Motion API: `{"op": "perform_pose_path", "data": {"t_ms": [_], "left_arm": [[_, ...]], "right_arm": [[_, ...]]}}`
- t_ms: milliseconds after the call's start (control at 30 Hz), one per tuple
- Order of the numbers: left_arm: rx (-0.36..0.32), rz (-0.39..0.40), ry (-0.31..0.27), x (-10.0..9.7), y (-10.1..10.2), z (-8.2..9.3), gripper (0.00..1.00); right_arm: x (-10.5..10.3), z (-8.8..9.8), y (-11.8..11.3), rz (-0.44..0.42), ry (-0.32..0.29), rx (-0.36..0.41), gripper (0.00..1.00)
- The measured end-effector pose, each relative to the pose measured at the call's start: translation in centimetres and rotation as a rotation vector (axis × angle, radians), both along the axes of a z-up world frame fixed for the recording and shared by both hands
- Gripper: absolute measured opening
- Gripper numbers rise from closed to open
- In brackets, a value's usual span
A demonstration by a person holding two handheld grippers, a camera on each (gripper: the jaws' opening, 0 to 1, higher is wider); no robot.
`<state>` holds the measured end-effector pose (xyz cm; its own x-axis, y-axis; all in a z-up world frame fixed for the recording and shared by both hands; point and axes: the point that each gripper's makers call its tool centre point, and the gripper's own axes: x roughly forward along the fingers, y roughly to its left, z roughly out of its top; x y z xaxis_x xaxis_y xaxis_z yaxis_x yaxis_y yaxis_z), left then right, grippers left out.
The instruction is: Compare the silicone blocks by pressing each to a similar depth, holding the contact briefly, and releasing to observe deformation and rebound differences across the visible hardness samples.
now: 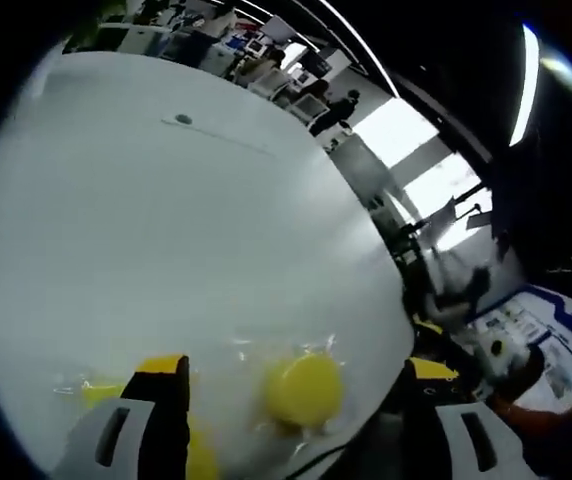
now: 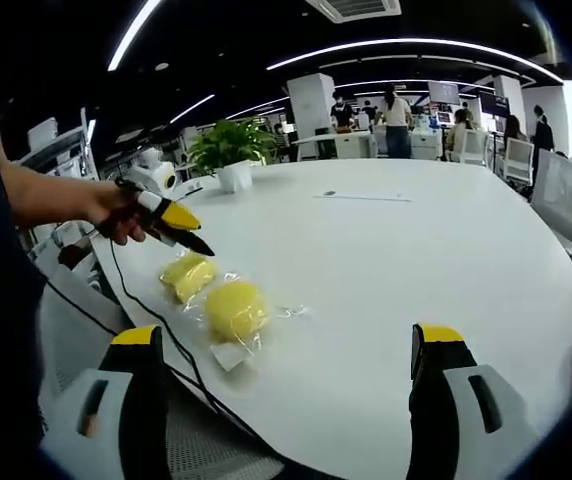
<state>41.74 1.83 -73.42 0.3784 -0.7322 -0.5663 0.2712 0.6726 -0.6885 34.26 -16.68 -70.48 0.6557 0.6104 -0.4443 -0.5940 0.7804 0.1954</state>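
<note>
White laminate forms the large round table (image 2: 446, 260), the biggest item we record, and it carries everything relevant to the comparison. At its far edge in the right gripper view we note a potted plant (image 2: 232, 150) in a white pot.

Two yellow silicone blocks lie near the table's edge, each sealed in its own clear plastic bag. The round block (image 2: 236, 308) sits nearer the right gripper's camera; its bag (image 2: 228, 352) spreads flat around it, with a white label end. The second block (image 2: 188, 276), flatter and more oblong, lies just beside it, touching or nearly so; we cannot settle which through the film. In the left gripper view the round block (image 1: 304, 389) lies between the jaws, while the second block (image 1: 101, 393) is partly hidden behind the left jaw and blurred.

The left gripper (image 2: 204, 248), held in a person's hand (image 2: 106, 212), points down at the second block with its black tips close together just above the bag; in its own view (image 1: 291, 400) the jaws stand well apart, grasping nothing. The right gripper (image 2: 286, 350) is released, jaws wide, hovering clear of both blocks.
</note>
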Motion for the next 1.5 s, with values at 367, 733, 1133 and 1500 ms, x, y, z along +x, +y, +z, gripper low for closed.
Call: {"op": "perform_pose_path", "data": {"t_ms": [367,733,1133,1500], "left_arm": [[-0.066,0.059,0.123,0.6,-1.6,-1.6,0.78],[-0.026,0.103,0.206,0.4,-2.1,-4.6,0.51],[-0.047,0.163,0.275,0.6,-2.2,-5.9,0.28],[0.001,0.114,0.232,0.6,-2.1,-6.6,0.14]], "right_arm": [[-0.2,-0.1,-0.6,-0.013,0.005,-0.003,0.96],[-0.1,-0.1,-0.9,-0.012,0.011,-0.005,0.96],[-0.2,-0.3,-0.9,-0.012,0.019,-0.004,0.96],[-0.3,-0.2,-0.9,-0.020,0.017,-0.007,0.96]]}}
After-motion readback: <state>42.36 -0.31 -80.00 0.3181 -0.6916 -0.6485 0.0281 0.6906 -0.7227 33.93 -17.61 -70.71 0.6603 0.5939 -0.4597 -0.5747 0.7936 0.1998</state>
